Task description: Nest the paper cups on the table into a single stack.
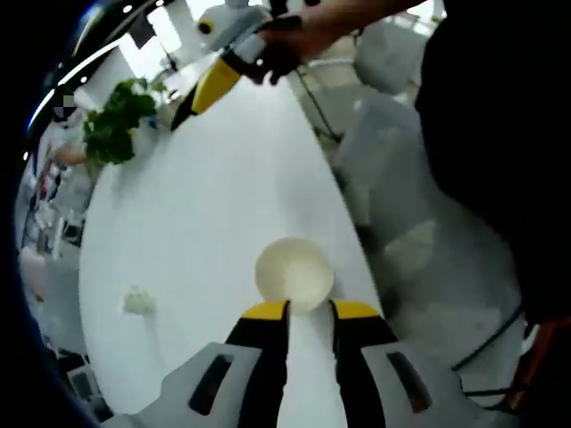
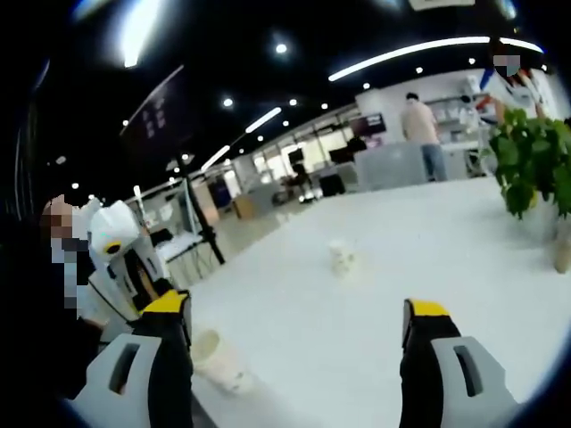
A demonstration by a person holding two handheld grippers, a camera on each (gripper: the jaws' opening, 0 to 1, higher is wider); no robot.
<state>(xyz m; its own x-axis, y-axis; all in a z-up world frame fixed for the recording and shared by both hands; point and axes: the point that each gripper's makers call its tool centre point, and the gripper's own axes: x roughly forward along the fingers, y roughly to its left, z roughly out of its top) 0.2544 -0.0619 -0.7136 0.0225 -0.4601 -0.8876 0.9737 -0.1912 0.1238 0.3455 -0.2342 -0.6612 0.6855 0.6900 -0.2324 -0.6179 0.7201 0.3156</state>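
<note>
Open-plan office: ceiling strip lights (image 2: 419,52), counter (image 2: 393,165), potted plant (image 2: 533,165).

a leafy green plant (image 1: 116,120) stands at about ten o'clock in the left gripper view, near the far end of the white table (image 1: 205,232). in the right gripper view the plant (image 2: 533,160) sits at three o'clock. behind it, near one o'clock, a person in a pale shirt (image 2: 421,123) faces a grey counter (image 2: 393,165). bright ceiling light strips (image 2: 419,52) run across twelve o'clock.
</note>
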